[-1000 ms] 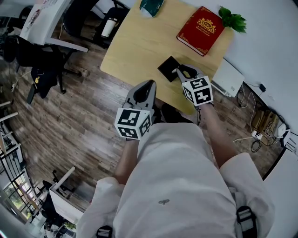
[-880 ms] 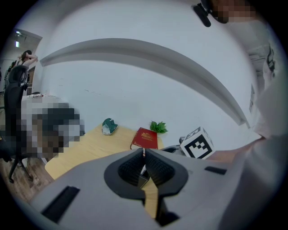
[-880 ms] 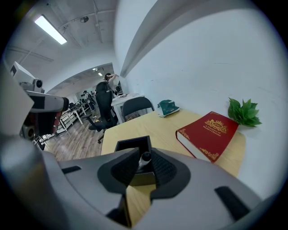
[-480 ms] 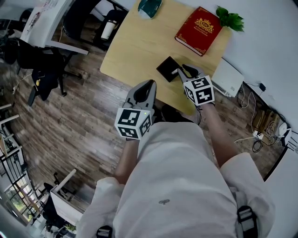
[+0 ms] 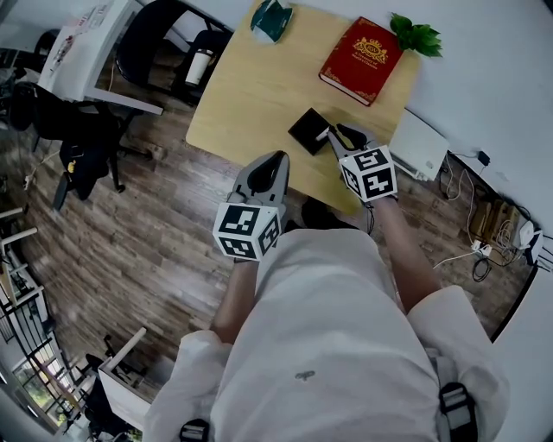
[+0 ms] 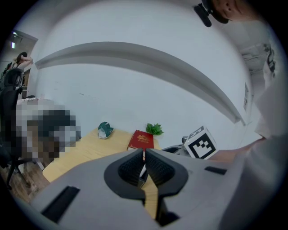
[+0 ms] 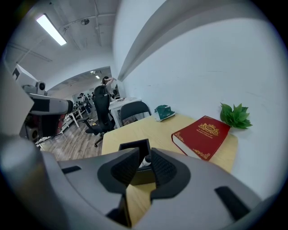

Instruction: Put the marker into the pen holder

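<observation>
Step in hand: carry the marker to the pen holder.

The right gripper [image 5: 335, 135] is clenched on the marker [image 7: 145, 161]. In the right gripper view its capped end shows between the pads, with the open mouth of the black pen holder [image 7: 134, 147] straight beyond. From the head view I judge the marker is just beside the holder's near edge, not yet over the opening.

Plan:
- Bring the tip over the middle of the mouth.
- Tilt the marker toward upright.
- Lower it until the walls enclose it, and only then let go.

The holder looks light and stands near the table's front edge. A knock on its rim could slide or tip it, so I approach from above, not from the side.

The left gripper [image 5: 275, 159] has its jaws pressed together with nothing between them. It hangs off the table over the floor, and it could steady the holder if needed.

Surface: a pale wooden table [image 5: 246, 91]. A red book [image 5: 360, 59], a green plant [image 5: 416, 36] by the wall and a teal crumpled object [image 5: 271, 17] at the far corner all lie well apart from the holder.

Room: wood-plank floor [image 5: 147, 233], black office chairs [image 5: 164, 39], white wall, cables [image 5: 471, 255] on the floor to the right.
</observation>
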The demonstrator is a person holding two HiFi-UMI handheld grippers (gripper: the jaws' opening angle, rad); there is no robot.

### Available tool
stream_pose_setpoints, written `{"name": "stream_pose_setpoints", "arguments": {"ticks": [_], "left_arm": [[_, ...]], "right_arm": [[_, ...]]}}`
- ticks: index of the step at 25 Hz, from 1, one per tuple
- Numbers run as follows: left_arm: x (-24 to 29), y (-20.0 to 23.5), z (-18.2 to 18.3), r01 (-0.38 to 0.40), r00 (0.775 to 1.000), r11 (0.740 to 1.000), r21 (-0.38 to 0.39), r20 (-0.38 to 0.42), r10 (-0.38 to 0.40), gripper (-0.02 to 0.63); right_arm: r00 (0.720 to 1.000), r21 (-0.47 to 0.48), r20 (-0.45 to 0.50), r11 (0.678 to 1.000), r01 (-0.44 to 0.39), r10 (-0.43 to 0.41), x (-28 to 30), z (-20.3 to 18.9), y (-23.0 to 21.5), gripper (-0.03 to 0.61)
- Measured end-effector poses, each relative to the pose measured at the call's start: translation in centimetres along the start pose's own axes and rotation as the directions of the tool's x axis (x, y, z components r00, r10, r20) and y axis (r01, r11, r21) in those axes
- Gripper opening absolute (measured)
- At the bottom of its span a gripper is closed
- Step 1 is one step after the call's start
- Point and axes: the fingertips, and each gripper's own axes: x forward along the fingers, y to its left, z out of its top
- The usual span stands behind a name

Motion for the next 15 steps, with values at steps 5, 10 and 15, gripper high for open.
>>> {"name": "stream_pose_setpoints", "arguments": {"ticks": [5, 10, 15], "left_arm": [[-1.2, 0.4, 0.0, 0.029, 1.000, 0.999, 0.015, 0.002, -0.029, 0.015], [-3.0, 0.8, -0.6, 0.085, 0.996, 0.996, 0.034, -0.018, -0.085, 0.015], [-5.4, 0.7, -1.3, 0.165, 0.986, 0.984, 0.068, -0.041, -0.163, 0.015]], "right_arm": [[0.999, 0.019, 0.022, 0.999, 0.033, -0.033, -1.1, 0.4, 1.2, 0.080], [0.995, 0.052, 0.055, 0.995, 0.082, -0.085, -2.7, 1.1, 3.5, 0.080], [0.984, 0.100, 0.082, 0.984, 0.147, -0.155, -4.7, 1.1, 6.1, 0.078]]}}
